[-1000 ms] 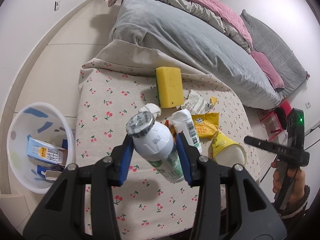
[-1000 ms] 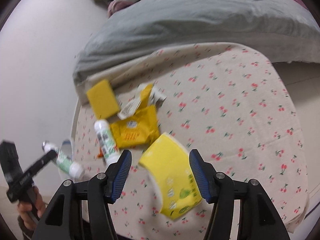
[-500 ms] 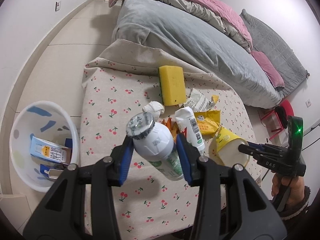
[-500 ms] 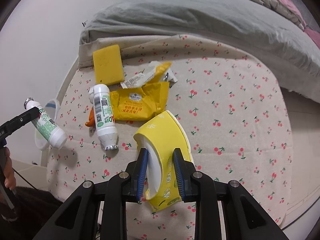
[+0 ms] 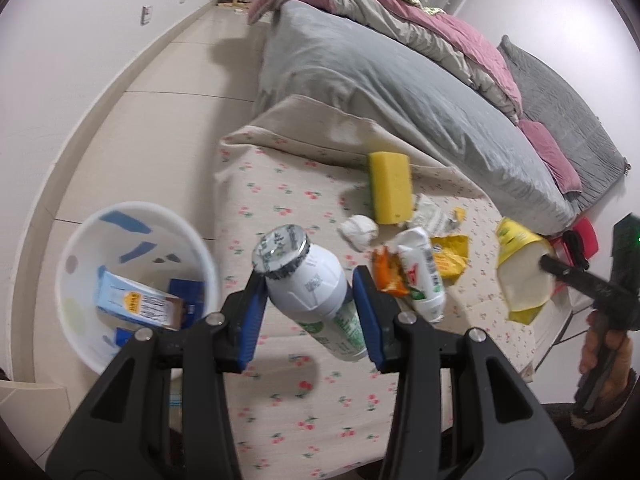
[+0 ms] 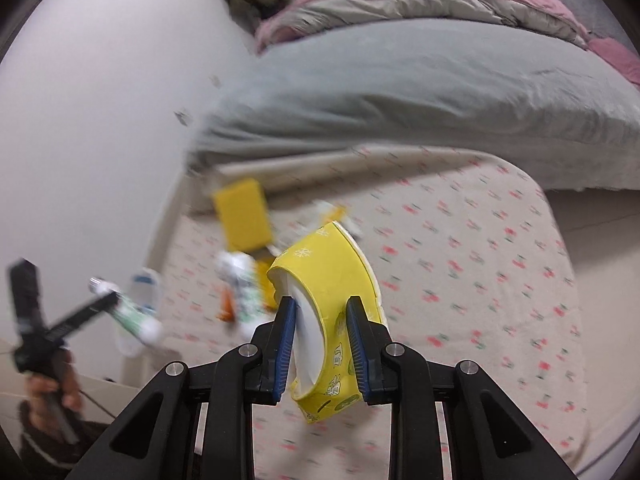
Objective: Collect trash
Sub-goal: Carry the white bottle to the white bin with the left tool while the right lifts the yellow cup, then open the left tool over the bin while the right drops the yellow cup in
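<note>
Left gripper [image 5: 308, 300] clamps a white foil-capped plastic bottle [image 5: 308, 276], right gripper [image 6: 320, 340] a squashed yellow paper cup [image 6: 332, 304]; round white bin [image 5: 72, 248] left holds cartons, wrappers remain on the far cloth

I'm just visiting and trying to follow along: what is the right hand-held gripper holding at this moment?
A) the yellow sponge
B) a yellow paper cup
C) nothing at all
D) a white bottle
B. In the right wrist view, the right hand-held gripper has its blue pads pinched on the wall of the yellow paper cup, lifted off the cherry-print cloth.
</note>
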Available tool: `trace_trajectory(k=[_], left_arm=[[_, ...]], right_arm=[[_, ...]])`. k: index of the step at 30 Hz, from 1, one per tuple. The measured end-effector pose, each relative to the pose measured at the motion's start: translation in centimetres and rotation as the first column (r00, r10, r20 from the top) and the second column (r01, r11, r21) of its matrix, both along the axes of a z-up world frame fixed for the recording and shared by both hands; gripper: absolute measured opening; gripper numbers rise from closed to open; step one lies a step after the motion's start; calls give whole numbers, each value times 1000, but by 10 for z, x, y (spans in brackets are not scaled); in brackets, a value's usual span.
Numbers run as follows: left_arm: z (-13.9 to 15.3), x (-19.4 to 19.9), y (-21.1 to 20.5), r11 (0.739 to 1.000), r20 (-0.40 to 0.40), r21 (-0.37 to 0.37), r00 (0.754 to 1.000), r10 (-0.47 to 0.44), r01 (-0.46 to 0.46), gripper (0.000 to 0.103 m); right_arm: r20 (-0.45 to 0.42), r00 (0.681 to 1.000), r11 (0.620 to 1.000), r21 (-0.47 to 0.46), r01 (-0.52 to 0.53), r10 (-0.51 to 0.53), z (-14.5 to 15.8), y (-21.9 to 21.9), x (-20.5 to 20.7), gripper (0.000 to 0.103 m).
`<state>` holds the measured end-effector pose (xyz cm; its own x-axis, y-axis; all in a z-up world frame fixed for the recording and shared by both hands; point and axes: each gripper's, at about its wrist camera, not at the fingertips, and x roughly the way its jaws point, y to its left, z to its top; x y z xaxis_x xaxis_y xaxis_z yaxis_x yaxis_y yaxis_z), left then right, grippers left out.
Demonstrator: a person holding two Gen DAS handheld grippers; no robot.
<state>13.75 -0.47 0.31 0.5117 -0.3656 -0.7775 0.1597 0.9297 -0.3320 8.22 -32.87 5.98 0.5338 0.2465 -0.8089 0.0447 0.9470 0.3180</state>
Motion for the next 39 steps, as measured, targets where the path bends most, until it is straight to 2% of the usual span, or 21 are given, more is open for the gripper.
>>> trace_trajectory(k=[5, 9, 18, 25, 34, 37, 38, 39], left_arm=[[-5, -2, 31, 998, -7, 10, 998, 54, -54, 45], [-8, -5, 58, 994, -8, 18, 994, 105, -104, 45], [-15, -13, 106, 980, 0, 58, 982, 188, -188, 45], [-29, -12, 132, 970, -27, 85, 973, 229, -226, 45], [-52, -7, 144, 961, -86, 139, 964, 251, -238, 45], [-52, -9, 147, 960, -87, 135, 962, 258, -246, 45], [-51, -10, 148, 959, -87, 135, 961, 261, -248, 48], [-50, -11, 149, 957, -89, 145, 960, 267, -252, 60]], right_arm=[[30, 995, 994, 57, -93, 92, 11, 39, 14, 27], [43, 985, 984, 54, -168, 165, 17, 77, 25, 27], [36, 968, 966, 68, -250, 248, 15, 139, 42, 27], [21, 949, 946, 83, -314, 313, 1, 186, 55, 27], [9, 922, 915, 121, -385, 387, -20, 251, 65, 27], [2, 913, 906, 123, -404, 407, -28, 270, 68, 27], [1, 911, 904, 125, -408, 411, -30, 274, 68, 27], [-1, 911, 904, 124, -409, 413, -32, 278, 70, 27]])
